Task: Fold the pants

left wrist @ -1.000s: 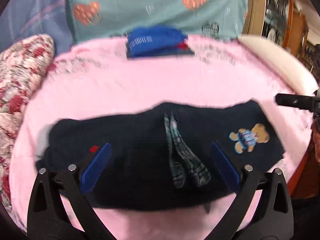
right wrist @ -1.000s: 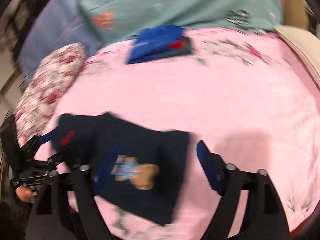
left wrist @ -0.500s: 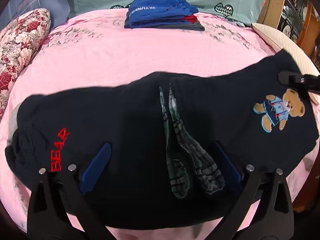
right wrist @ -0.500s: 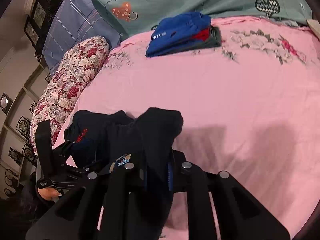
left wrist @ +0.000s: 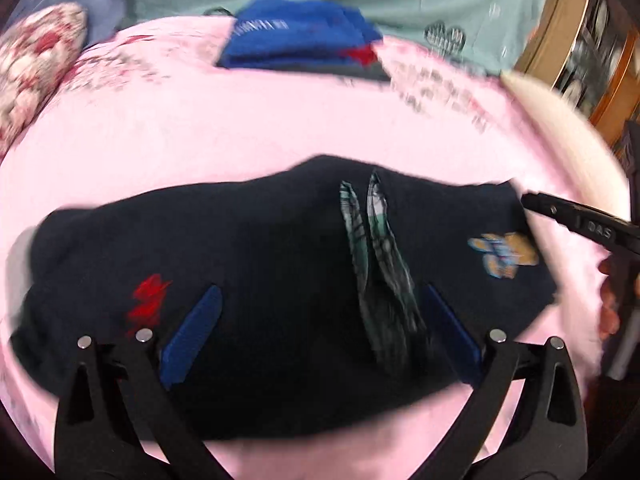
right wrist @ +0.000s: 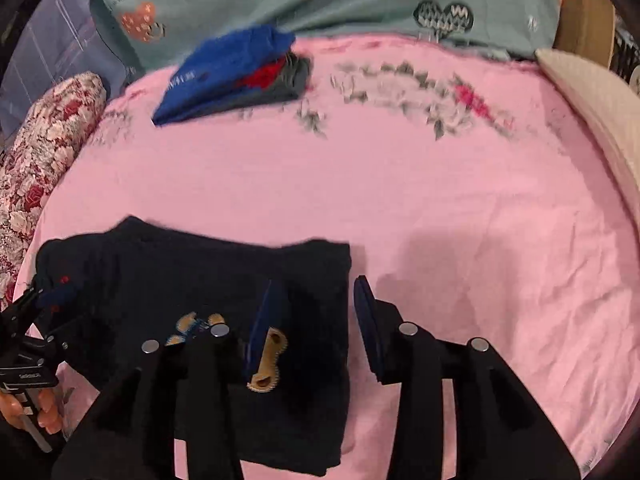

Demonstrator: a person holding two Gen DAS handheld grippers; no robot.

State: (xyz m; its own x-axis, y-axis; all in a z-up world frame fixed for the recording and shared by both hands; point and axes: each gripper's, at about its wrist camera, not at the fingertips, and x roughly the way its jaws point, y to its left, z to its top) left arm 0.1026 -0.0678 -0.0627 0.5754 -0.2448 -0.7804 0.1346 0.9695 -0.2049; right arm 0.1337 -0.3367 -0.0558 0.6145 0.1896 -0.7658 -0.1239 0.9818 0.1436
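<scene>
The dark navy pants (left wrist: 280, 280) lie flat across the near part of the pink bed, with red lettering at left, a plaid drawstring in the middle and a bear patch (left wrist: 504, 258) at right. My left gripper (left wrist: 320, 332) is open, its blue pads spread just above the cloth. My right gripper (right wrist: 312, 324) is open over the pants' right edge (right wrist: 312, 280), near the bear patch (right wrist: 264, 364); its black tip shows in the left wrist view (left wrist: 576, 224).
A stack of folded blue, red and grey clothes (left wrist: 300, 40) sits at the far side of the pink sheet (right wrist: 440, 208). A floral pillow (right wrist: 44, 152) lies at left, a cream cushion (right wrist: 600, 96) at right, teal bedding behind.
Half a second ago my right gripper was shut on the pants' right edge and held it up. Now it has opened and the pants lie flat on the bed again.
</scene>
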